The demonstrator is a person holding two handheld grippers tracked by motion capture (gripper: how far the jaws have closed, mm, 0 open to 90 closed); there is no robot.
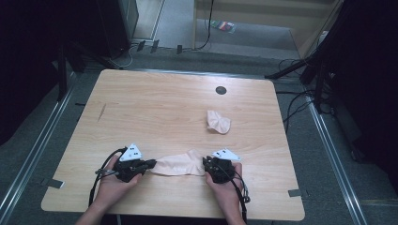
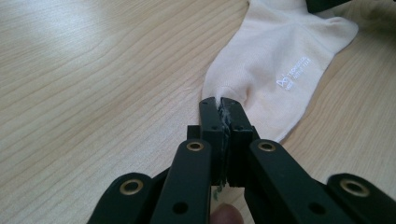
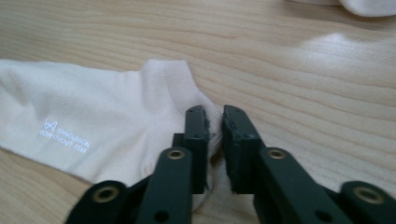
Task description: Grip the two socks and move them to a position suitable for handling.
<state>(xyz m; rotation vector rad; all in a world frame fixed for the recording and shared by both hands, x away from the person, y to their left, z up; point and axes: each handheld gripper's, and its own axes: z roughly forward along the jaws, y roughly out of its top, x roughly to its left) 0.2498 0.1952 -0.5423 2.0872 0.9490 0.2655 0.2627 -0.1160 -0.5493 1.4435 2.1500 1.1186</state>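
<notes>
Cream fabric marks the sock (image 1: 176,165), stretched flat near the desk's (image 1: 155,108) front edge in the high view, between the left gripper (image 1: 149,164) and right gripper (image 1: 206,165); holding both ends probably keeps it taut for smoothing or folding. 1 balled sock (image 1: 218,122) lies well apart, farther back.

Left gripper view: the left gripper (image 2: 219,103) is clamped tight on the sock's (image 2: 275,60) narrow end, fabric pinched between the jaws.

Right gripper view: the right gripper (image 3: 214,115) has a slim gap, with the sock's (image 3: 93,121) cuff edge between the jaws; whether it truly grips, I cannot tell.
</notes>
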